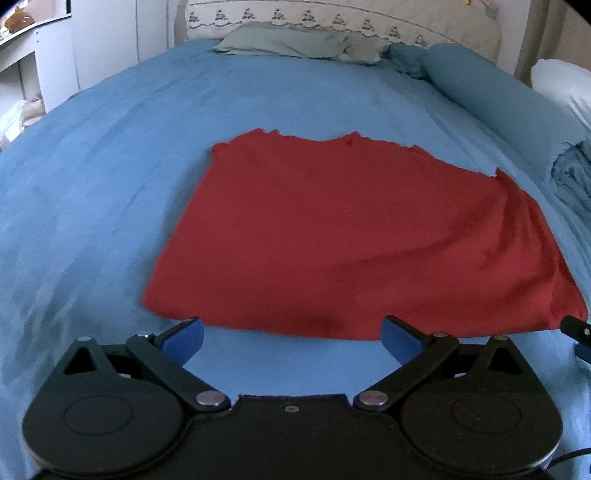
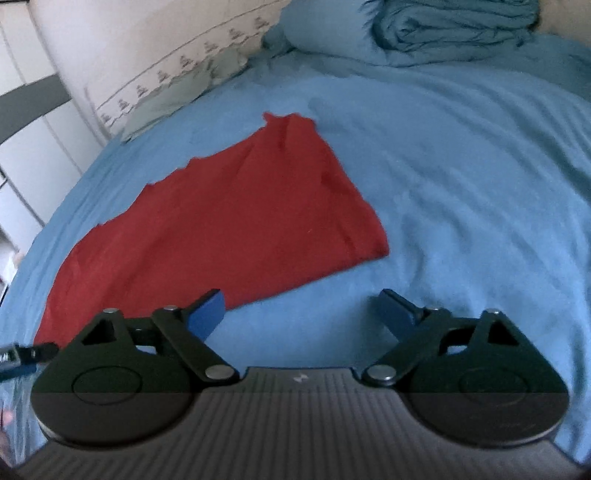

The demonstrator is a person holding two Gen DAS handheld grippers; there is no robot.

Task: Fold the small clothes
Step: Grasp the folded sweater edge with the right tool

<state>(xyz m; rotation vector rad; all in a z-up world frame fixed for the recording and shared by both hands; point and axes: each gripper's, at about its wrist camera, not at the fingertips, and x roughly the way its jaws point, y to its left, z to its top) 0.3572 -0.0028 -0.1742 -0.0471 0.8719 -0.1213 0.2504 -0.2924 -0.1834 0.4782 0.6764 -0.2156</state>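
Note:
A red garment [image 1: 332,236] lies flat on the blue bed sheet [image 1: 110,166], folded into a rough rectangle with a ragged far edge. My left gripper [image 1: 291,336] is open and empty, just short of the garment's near edge. The right gripper's tip [image 1: 576,328] shows at the far right of the left wrist view. In the right wrist view the red garment [image 2: 229,221] lies ahead and to the left. My right gripper [image 2: 303,314] is open and empty, over bare sheet [image 2: 461,184] by the garment's near right corner.
A grey-green pillow [image 1: 295,44] and a patterned headboard cloth [image 1: 332,14] lie at the bed's far end. A rolled blue blanket [image 2: 454,29] sits at the back right. White furniture [image 1: 33,66] stands to the left of the bed.

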